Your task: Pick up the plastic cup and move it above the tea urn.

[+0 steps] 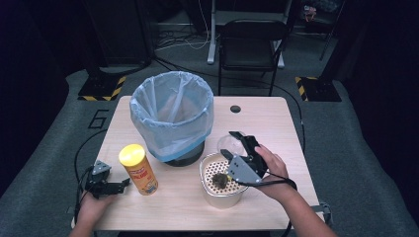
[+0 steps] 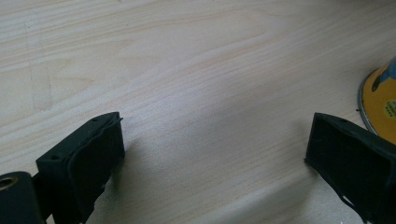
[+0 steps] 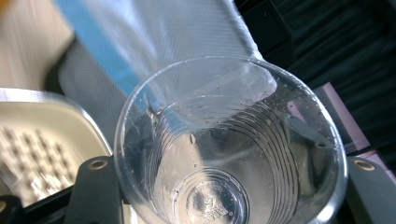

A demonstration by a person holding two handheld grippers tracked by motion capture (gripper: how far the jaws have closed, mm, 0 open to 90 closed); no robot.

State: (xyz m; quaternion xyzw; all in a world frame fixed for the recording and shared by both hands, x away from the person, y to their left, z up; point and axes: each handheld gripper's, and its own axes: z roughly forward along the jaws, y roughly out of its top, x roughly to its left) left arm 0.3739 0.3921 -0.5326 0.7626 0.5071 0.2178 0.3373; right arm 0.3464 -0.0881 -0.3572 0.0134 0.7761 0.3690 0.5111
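A lab or studio: dark curtains, grey carpet [image 1: 44, 163], hazard-striped stand bases [image 1: 103, 89], floor cables, one small table [image 1: 267, 123].

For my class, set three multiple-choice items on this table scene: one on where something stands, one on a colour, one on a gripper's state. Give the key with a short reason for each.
1. Where does the yellow canister stand?
A. Inside the lined bin
B. On the table, beside the left gripper
C. On the perforated strainer container

2. What colour is the liner in the bin?
A. Light blue
B. Black
C. Red

3. What is the right gripper doing?
A. Resting open on the table
B. Gripping the canister
C. Gripping a clear plastic cup

Key:
1 B: it stands upright on the wooden table, just right of the left gripper.
2 A: pale blue plastic folds over the rim.
3 C: the clear plastic cup sits between its jaws, above the strainer container.
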